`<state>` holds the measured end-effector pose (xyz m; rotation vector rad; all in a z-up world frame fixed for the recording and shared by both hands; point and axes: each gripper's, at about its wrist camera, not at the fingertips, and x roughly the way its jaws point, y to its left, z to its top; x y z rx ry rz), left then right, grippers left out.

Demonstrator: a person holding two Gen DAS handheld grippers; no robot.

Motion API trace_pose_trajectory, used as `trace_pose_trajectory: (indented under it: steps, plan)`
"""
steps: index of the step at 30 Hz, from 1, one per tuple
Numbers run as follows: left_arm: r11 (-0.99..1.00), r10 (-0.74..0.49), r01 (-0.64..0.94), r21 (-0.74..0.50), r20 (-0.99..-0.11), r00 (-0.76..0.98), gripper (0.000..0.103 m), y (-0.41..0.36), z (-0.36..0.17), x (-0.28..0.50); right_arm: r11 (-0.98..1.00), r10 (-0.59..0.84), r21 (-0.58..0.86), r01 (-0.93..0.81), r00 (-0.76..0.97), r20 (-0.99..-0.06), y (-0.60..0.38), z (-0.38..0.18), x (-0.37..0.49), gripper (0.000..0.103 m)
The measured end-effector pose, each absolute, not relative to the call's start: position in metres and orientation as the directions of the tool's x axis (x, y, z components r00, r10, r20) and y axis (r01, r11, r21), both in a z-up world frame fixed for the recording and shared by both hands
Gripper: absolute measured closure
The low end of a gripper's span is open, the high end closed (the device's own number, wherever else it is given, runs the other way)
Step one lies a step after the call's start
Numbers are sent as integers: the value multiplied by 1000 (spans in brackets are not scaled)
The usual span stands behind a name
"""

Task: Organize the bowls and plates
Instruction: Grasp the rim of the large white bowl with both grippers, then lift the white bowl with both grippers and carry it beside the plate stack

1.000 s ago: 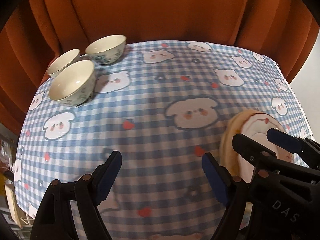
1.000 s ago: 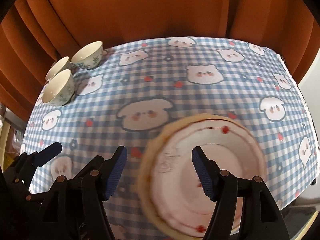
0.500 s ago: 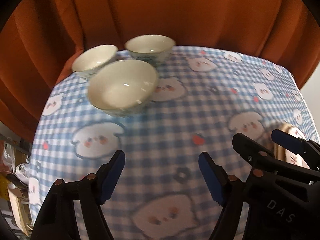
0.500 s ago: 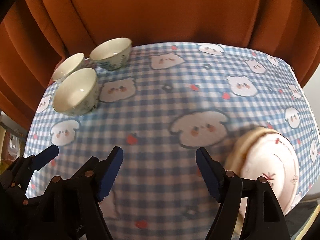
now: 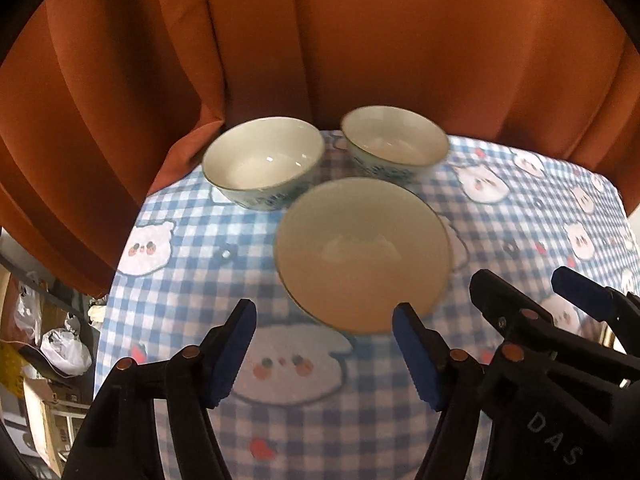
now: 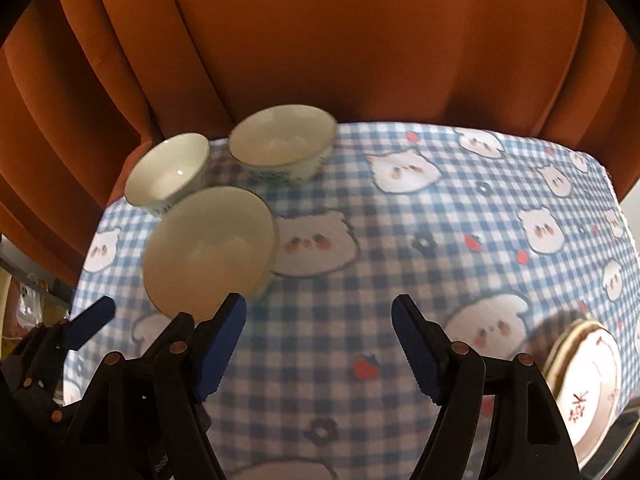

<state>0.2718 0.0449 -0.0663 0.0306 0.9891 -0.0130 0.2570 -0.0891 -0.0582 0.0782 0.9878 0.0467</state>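
Three cream bowls stand close together at the table's far left corner. In the left wrist view the near bowl (image 5: 362,252) lies just ahead of my left gripper (image 5: 324,354). Its jaws are closing with nothing between the pads. Behind stand a left bowl (image 5: 264,160) and a right bowl (image 5: 394,142). My right gripper (image 5: 536,292) hangs open beside it on the right. In the right wrist view the right gripper (image 6: 318,346) is open over bare cloth, with the near bowl (image 6: 210,248) ahead to its left. A stack of plates (image 6: 588,376) sits at the right edge.
A blue checked tablecloth (image 5: 180,280) with bear faces covers the table. An orange curtain (image 5: 360,40) hangs close behind the bowls. Bags and boxes (image 5: 60,348) lie on the floor past the table's left edge. The left gripper (image 6: 132,322) shows at the lower left.
Both grippers have moved left across the table, from over the plates to the bowls. The bowls now fill the left view and the plates have slid to the right edge.
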Motion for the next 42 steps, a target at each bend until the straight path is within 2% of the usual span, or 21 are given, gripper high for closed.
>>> trace_pose_trajectory:
  steps: [4,13,19,20,25,42]
  plan:
    - [1000,9,0,11,-836,549,31,58,-71,290,996,79,86,-14,559,-826,-74,-60,275,27]
    - [1000,9,-25,-4,-858,514,43,72,-94,329,995,74,95,12,535,-842,-55,-83,315,43]
    - [1000,2,-25,-12,-876,482,61,74,-113,346,994,91,106,3,503,-860,-50,-105,335,62]
    - [1000,-1,-23,-14,-880,476,64,74,-116,348,994,95,109,-1,497,-862,-49,-107,337,69]
    - [999,-42,10,-42,-882,469,78,66,-119,355,995,86,96,-7,499,-862,-49,-112,343,80]
    - [1000,-24,22,-16,-876,482,79,34,-107,335,995,98,102,-18,495,-863,-63,-99,334,80]
